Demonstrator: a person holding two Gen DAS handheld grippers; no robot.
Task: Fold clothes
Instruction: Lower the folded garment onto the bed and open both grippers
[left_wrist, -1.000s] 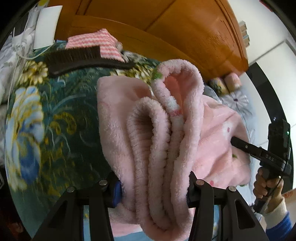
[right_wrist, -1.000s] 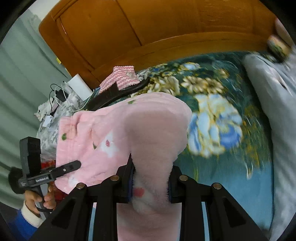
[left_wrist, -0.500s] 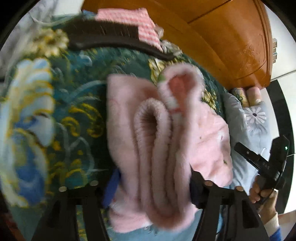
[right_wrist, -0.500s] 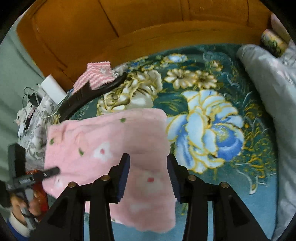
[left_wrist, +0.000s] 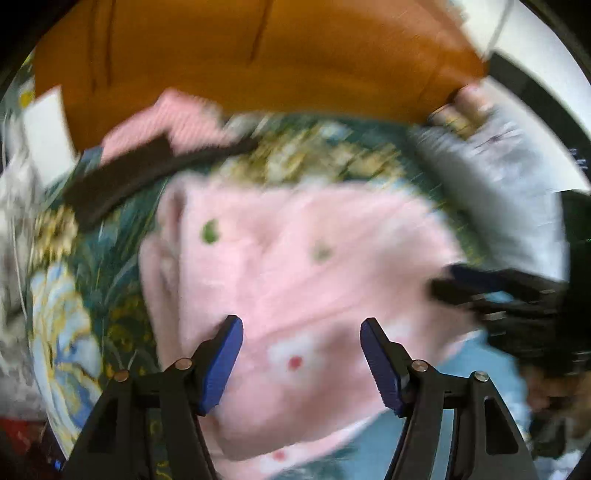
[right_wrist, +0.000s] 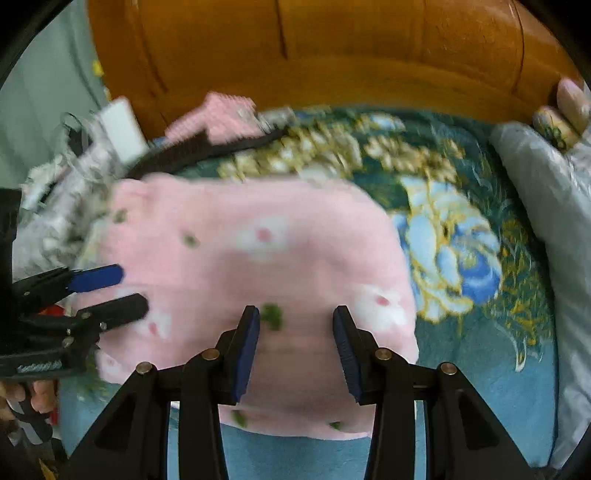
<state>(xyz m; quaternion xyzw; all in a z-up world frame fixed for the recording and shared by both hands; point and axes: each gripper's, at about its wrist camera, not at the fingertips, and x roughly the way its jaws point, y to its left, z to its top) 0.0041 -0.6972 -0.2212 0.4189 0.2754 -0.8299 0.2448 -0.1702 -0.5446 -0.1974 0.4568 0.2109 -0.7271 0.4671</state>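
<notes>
Now that both tools have let go, the pink garment (right_wrist: 258, 258) lies flat on the floral bedspread (right_wrist: 461, 229) as a folded rectangle, where a second ago I had a thick bundle of it pinched in my left gripper (left_wrist: 301, 354) and another fold in my right gripper (right_wrist: 295, 343). Half a second back the right was already free while the left still carried cloth; now neither does. I judge this fold laid down, with only smoothing or one more fold left, if any.

My left gripper's jaws stand wide apart above the garment's near part, holding nothing; whether the tips brush the fleece I cannot tell, as the left view is smeared by motion. My right gripper's jaws are also spread and empty, over the near edge. From the right view I see the left tool's fingers (right_wrist: 107, 291) at the garment's left edge, parted. Beyond it, by the headboard (right_wrist: 332, 48), sits a striped pink cloth (right_wrist: 218, 118) with a dark brush (right_wrist: 192, 151).
</notes>
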